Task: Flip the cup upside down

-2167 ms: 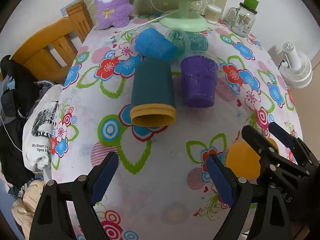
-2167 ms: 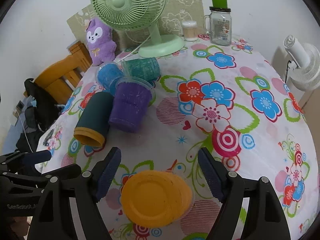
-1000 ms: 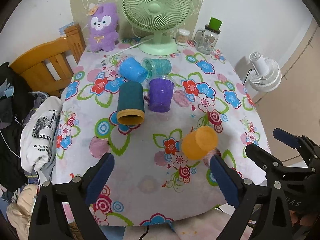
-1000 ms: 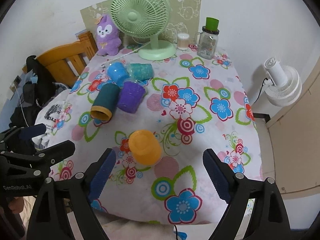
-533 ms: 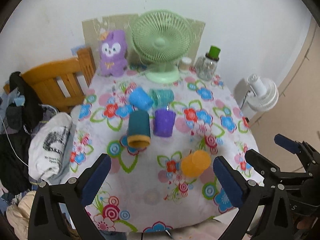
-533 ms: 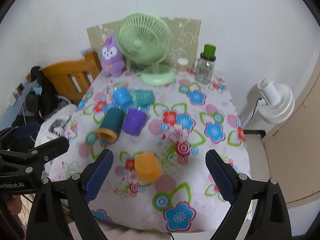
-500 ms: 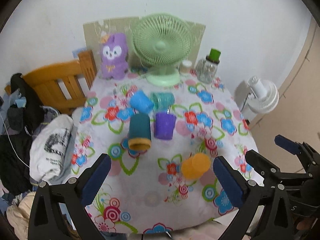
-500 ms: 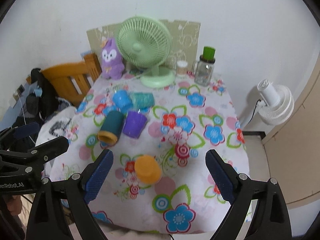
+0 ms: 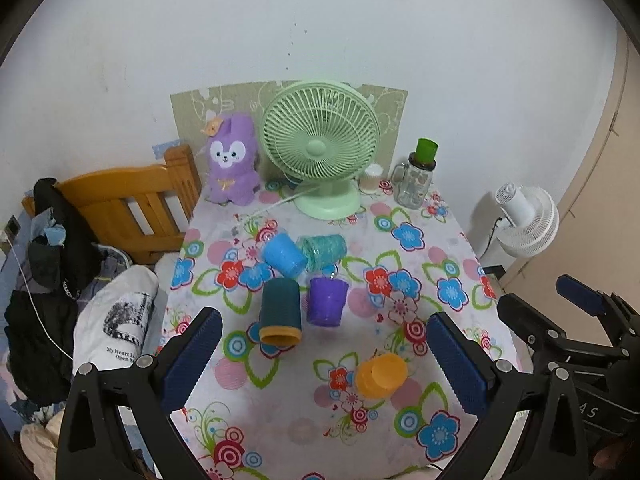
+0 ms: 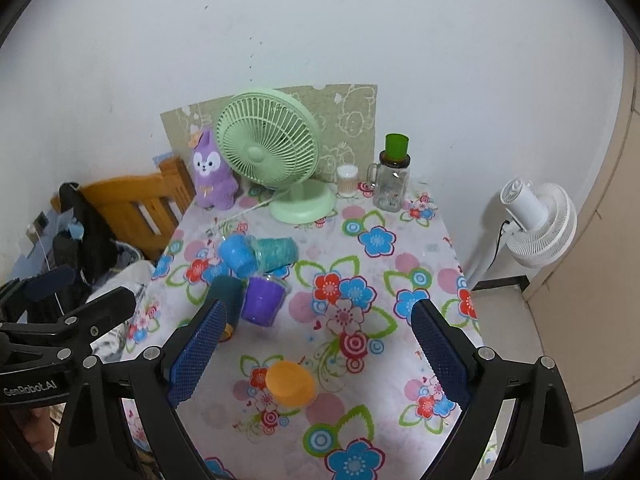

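Cup (image 9: 379,373) stands alone at desk (image 9: 440,248) front, upside down. Four more cups (image 9: 304,284) cluster mid-desk (three lying on sides). Fan (image 9: 320,148), plush (image 9: 232,168), jar (image 9: 414,182) along back edge.

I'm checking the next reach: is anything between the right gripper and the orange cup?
Nothing visible. The orange cup stands alone, upside down on the flowered tablecloth, below the open right gripper. The dark teal cup and purple cup lie farther back.
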`<state>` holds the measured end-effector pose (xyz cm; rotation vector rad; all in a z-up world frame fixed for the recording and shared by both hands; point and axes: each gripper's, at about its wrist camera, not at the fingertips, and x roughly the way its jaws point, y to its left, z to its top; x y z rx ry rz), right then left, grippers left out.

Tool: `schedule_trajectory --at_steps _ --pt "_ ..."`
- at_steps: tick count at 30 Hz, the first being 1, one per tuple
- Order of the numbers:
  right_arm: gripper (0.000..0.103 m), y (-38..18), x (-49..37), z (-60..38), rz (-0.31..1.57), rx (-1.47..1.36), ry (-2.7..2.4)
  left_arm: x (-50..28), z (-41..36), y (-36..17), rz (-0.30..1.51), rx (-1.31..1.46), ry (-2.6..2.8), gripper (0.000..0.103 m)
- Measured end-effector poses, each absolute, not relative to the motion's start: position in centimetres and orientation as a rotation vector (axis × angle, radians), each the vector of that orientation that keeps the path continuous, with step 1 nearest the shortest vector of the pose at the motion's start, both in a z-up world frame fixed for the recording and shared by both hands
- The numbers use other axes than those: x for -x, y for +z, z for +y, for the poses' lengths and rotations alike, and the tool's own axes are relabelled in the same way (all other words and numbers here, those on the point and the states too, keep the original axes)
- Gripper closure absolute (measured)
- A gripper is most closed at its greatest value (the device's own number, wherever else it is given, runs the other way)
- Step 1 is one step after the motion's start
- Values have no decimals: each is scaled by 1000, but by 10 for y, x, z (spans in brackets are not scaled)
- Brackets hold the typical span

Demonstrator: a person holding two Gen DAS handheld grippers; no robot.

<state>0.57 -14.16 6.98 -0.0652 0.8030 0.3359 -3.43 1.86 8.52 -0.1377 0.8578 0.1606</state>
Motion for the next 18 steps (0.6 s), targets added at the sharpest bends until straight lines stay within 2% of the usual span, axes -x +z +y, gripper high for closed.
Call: schedule_trajectory --at_steps 18 --pt "6 62 -16 -151 828 47 295 23 12 73 898 127 174 0"
